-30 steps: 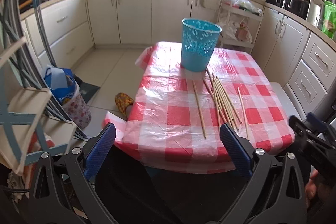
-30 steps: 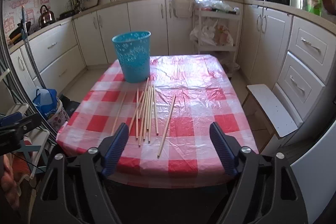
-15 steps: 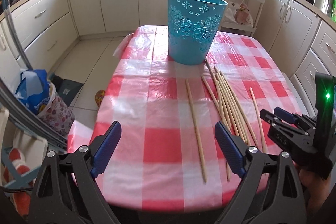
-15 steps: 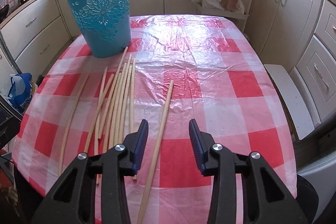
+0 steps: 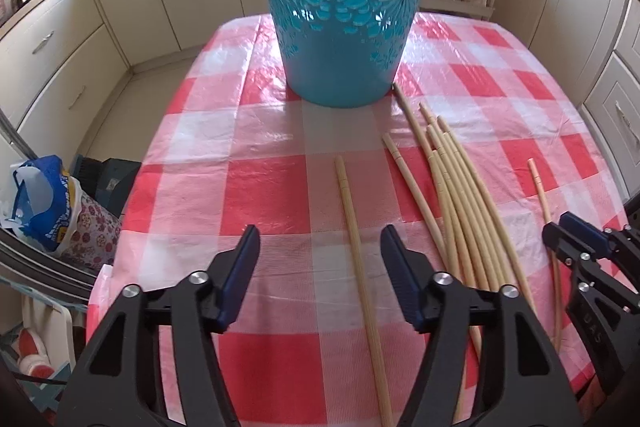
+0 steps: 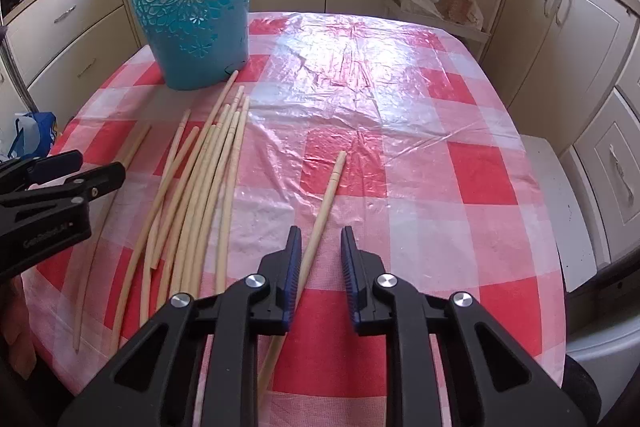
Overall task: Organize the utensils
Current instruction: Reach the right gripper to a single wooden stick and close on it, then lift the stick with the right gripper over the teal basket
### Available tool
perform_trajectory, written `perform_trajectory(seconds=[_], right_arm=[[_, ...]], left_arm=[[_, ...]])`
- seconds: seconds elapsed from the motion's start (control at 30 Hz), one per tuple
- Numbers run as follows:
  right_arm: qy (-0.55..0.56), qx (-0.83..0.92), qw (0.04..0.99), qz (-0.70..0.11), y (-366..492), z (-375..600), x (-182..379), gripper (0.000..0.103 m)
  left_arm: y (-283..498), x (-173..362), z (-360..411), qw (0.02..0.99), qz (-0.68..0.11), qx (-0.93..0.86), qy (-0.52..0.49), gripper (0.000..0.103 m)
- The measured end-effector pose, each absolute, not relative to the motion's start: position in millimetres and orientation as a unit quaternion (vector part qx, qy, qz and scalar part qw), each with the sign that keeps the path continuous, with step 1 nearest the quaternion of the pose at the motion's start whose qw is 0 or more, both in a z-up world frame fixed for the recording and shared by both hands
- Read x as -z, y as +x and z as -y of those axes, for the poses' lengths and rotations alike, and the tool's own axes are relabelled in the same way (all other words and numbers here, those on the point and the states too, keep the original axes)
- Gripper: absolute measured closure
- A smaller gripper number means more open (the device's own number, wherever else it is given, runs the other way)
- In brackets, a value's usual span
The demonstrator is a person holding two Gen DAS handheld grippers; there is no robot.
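- Pale bamboo chopsticks lie scattered on the red-and-white checked cloth of the desk (image 6: 440, 163); the main bundle (image 6: 200, 179) fans out from the foot of the teal basket (image 6: 192, 3), and one stick lies apart on each side.
- Your right tongs (image 6: 318, 263) are closing around the lone right chopstick (image 6: 326, 195). It lies between the jaws, against the left pad, with a gap to the other pad, so it is not gripped yet.
- Your left tongs (image 5: 320, 275) are also closing, about half spread, over the lone left chopstick (image 5: 352, 227). The stick passes between the jaws nearer the right pad and neither pad touches it.
- The step in hand looks like a two-handed pickup, one stick each, probably to drop into the basket.
- Next you need both sets of pads to meet the thin round sticks squarely; a stick pressed against one pad may roll or pivot on the slick plastic cloth, so centre it before you clamp.
- Lifting calls for tipping each stick upright to clear the basket's rim, which stands tall at the far end of the desk.
- Room: the right half of the cloth is bare, giving your right hand a free path. The left tongs sit closer to the bundle, and the near edge of the desk is just below both tools, so a dragged stick could slide off towards you.
- Both tools work near each other; keep them apart as you swing toward the basket.
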State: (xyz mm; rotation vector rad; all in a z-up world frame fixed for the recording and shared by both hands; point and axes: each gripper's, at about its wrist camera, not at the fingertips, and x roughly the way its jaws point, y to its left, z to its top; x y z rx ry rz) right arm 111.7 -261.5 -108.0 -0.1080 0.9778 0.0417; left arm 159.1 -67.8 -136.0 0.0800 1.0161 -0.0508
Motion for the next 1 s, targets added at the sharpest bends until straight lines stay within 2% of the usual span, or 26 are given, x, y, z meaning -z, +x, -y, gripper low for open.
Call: perform_trajectory(seconds=[0.03, 0.13, 0.2, 0.23, 0.6, 0.83, 1.0], right_arm=[[-0.055, -0.027, 0.881, -0.47, 113, 260, 108, 0.092], [-0.055, -0.036, 0.881, -0.468, 114, 260, 108, 0.095], [-0.026, -0.044, 0.879, -0.474, 118, 266, 107, 0.096], [-0.01, -0.049, 0.877, -0.477, 119, 270, 107, 0.097], [0.128, -0.101, 0.873, -0.459, 116, 288, 90, 0.097], [0.185, -0.138, 0.886, -0.403, 114, 287, 52, 0.097], [0.2, -0.157, 0.899, -0.357, 126, 283, 18, 0.097]], left_arm=[[161, 140, 68, 0.87, -0.491, 0.027, 0.039, 0.056], [160, 141, 72, 0.876, -0.478, 0.038, 0.045, 0.072], [161, 141, 74, 0.877, -0.475, 0.045, 0.049, 0.092], [161, 141, 75, 0.877, -0.475, 0.051, 0.048, 0.096], [158, 111, 39, 0.875, -0.461, 0.131, -0.073, 0.098], [145, 72, 21, 0.895, -0.406, 0.147, -0.114, 0.098], [152, 22, 10, 0.918, -0.341, 0.155, -0.132, 0.098]])
